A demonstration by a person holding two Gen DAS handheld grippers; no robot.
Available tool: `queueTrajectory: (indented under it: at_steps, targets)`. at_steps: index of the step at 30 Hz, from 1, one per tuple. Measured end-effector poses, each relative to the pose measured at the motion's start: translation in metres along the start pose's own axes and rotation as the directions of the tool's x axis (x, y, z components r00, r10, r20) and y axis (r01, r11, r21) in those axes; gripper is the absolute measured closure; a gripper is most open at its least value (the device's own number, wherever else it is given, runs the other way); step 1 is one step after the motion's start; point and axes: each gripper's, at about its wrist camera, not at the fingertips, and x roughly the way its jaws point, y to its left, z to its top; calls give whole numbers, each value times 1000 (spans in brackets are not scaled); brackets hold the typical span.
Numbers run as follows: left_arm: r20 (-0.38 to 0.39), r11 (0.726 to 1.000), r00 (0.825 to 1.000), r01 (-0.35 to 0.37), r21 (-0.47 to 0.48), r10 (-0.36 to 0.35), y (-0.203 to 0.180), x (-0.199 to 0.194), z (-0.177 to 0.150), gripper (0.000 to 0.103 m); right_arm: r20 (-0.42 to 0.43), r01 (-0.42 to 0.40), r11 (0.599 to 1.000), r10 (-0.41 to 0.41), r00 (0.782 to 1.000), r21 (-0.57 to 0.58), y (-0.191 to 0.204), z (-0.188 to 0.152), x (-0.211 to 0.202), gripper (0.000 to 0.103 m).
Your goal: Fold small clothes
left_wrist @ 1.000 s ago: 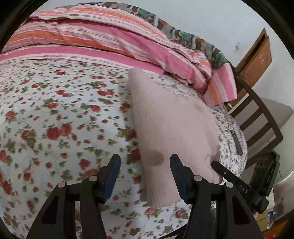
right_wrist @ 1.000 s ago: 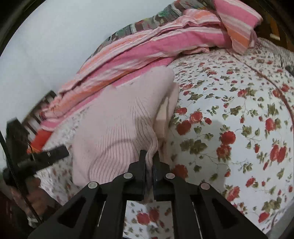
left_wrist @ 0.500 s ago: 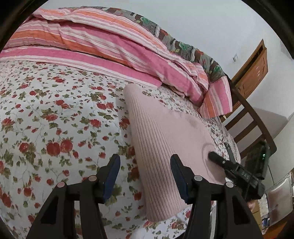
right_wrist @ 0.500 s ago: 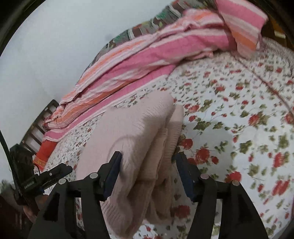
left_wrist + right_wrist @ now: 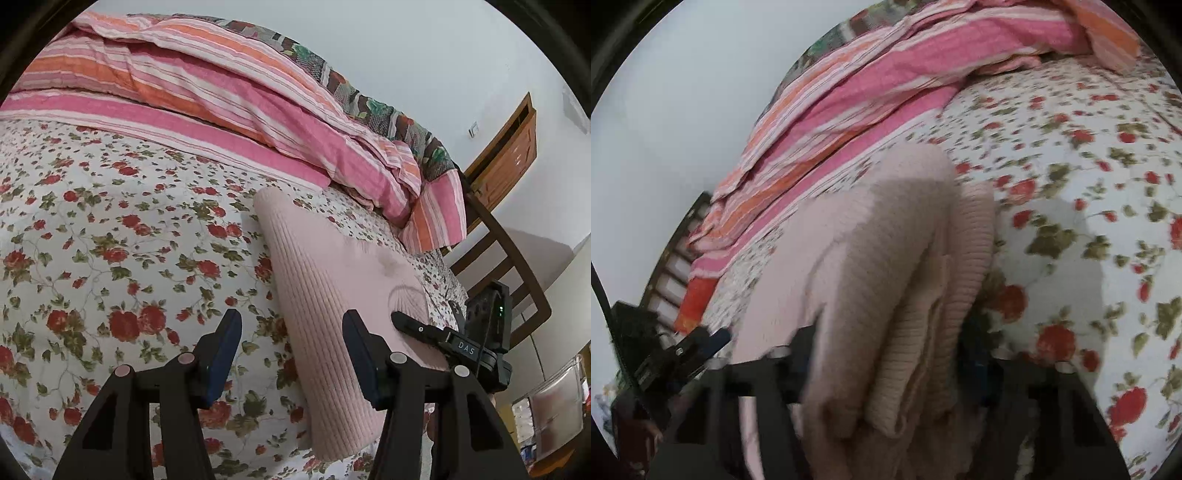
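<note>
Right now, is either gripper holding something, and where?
Left gripper: nothing. Right gripper: jaws, just closing, straddle the sweater at its folded near edge; blur hides whether they grip.

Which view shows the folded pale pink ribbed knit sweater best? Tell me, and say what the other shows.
The left wrist view: the folded pale pink ribbed knit sweater lies sharp, its long folded edge visible on the floral bedsheet. The right wrist view is blurred, yet it alone shows the sweater's stacked layers up close.
</note>
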Motion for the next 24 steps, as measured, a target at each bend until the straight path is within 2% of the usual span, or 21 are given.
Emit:
queueTrajectory:
  at_steps: [2,7,11,13,16,18,21,24]
  targets:
    - [3,1000,1000,13,-19,-13,5,-2,-1,48,27,6,998,-5,1000,-63,12,-1,-9,63]
    - [6,999,1000,25,-35,-25,15,-10,-2,48,108,-70,995,77,991,-66,41,3,-46,68]
    - [15,998,1000,26,-49,-26,26,-23,0,48,204,8,994,14,979,-105,82,20,-76,68]
    - [26,998,999,26,-55,-25,32,-30,1,48,239,80,991,-52,970,-109,98,28,-84,68]
    - [44,997,999,31,-76,-28,44,-41,0,48,272,218,967,-177,946,-131,126,41,-82,69]
    - [55,996,998,28,-89,-24,52,-47,0,48,269,248,961,-208,940,-124,135,48,-75,69]
    - [68,994,998,23,-105,-16,65,-57,0,48,262,244,963,-208,942,-112,150,58,-60,69]
    - [81,991,997,5,-131,6,78,-65,5,48,258,175,977,-140,956,-120,171,65,-35,69]
